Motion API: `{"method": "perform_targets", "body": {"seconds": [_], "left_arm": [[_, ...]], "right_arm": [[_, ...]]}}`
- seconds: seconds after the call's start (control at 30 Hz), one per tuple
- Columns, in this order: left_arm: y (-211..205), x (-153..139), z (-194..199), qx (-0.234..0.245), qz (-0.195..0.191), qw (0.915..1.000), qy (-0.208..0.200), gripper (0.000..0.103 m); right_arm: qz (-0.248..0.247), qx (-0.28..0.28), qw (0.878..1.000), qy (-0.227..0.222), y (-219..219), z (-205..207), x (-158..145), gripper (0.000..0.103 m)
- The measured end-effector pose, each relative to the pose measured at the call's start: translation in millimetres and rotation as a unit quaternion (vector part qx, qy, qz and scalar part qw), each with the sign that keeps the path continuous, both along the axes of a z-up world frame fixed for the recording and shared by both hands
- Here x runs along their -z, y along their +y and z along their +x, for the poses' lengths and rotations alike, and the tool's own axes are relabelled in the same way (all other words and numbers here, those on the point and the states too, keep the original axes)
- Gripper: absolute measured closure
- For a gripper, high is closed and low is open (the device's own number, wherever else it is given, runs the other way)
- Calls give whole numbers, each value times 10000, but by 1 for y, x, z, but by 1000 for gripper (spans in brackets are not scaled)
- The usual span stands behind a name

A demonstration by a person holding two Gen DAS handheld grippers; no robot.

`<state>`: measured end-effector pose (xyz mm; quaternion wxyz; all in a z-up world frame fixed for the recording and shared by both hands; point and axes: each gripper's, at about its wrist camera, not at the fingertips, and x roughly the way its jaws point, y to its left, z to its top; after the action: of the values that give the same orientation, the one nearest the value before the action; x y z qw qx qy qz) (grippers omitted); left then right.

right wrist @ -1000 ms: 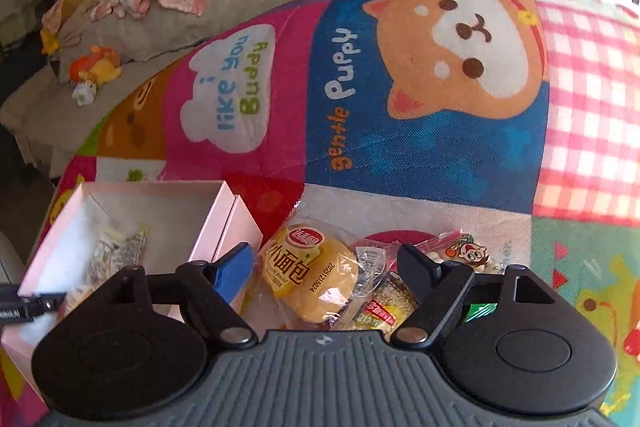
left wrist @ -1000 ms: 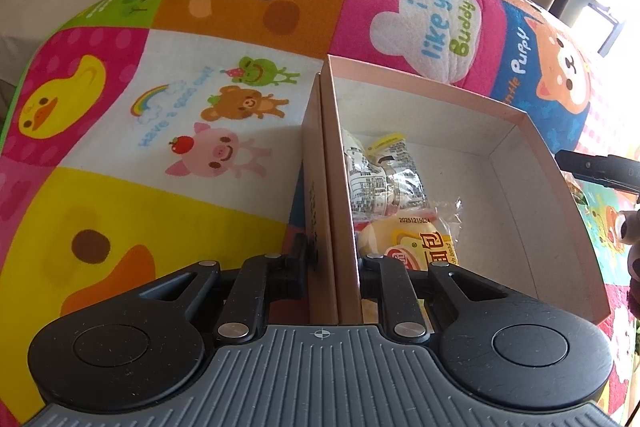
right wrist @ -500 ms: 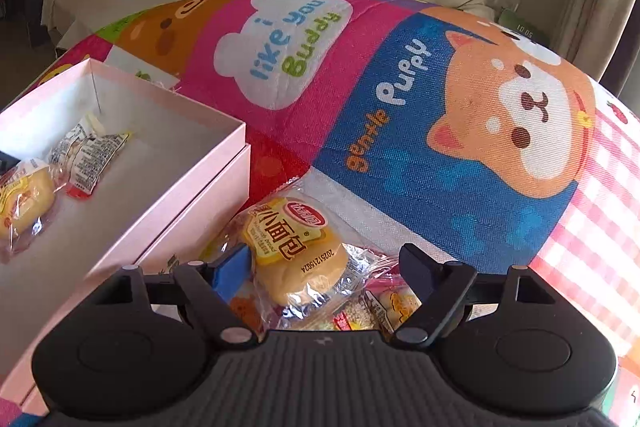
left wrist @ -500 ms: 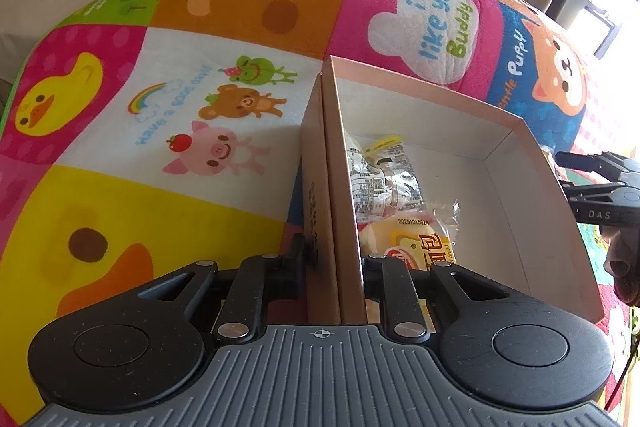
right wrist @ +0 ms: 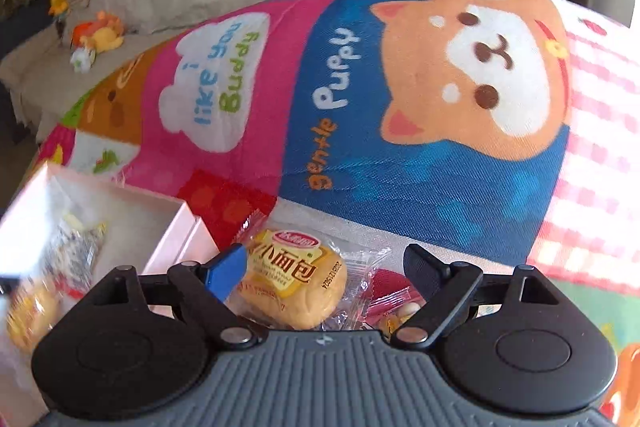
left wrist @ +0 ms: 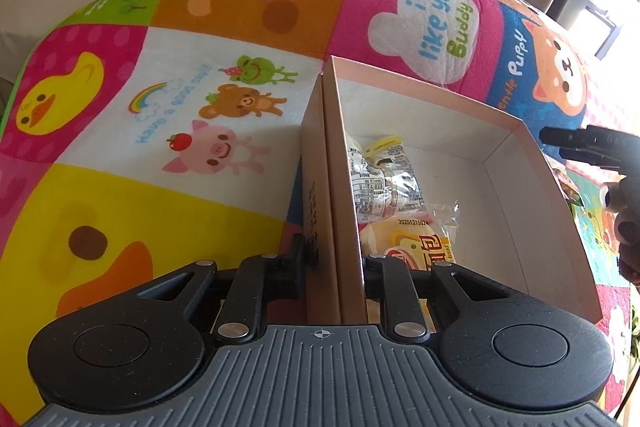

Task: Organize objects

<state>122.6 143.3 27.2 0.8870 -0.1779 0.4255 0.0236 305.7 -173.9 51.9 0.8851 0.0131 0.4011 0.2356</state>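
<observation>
right tool point(right wrist: 326, 267) opening wider over bun point(right wrist: 294, 287)

Bright daylight, fisheye-bent edges, box perhaps motion-blurred.

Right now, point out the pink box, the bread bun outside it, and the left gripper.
pink box point(left wrist: 516, 125): left wrist view, far rim.
bread bun point(right wrist: 294, 285): right wrist view, wrapper's printed face.
left gripper point(left wrist: 334, 269): left wrist view, between fingertips.
</observation>
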Motion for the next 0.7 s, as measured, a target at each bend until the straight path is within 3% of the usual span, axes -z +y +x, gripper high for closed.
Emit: {"method": "perform_targets", "body": {"seconds": [0.03, 0.07, 0.1, 0.17, 0.27, 0.43, 0.53, 0.7], "left_arm": [[0, 0, 0, -2, 2, 10000, -6, 81], [0, 0, -1, -2, 2, 10000, -16, 81], [0, 1, -1, 0, -5, 10000, -26, 81], [1, 1, -2, 8, -18, 10000, -35, 81], [1, 1, -1, 28, -7, 10000, -25, 81], [1, 1, -1, 64, -7, 10000, -29, 81], [2, 1, -1, 68, -32, 10000, -41, 81], [2, 0, -1, 67, -27, 10000, -54, 81]], "right_arm": [[227, 179, 9995, 158, -4, 6, -2, 19], [384, 313, 9983, 302, -7, 12, -2, 29], [524, 455, 9963, 510, -7, 22, 1, 48], [473, 760, 9934, 715, -2, 39, 10, 61], [166, 835, 9939, 706, 13, 50, 22, 62], [-470, 203, 9963, 696, 26, 26, 27, 62], [-584, 133, 9947, 834, 5, -4, 25, 62], [-465, 570, 9905, 1159, -45, -61, 20, 58]]}}
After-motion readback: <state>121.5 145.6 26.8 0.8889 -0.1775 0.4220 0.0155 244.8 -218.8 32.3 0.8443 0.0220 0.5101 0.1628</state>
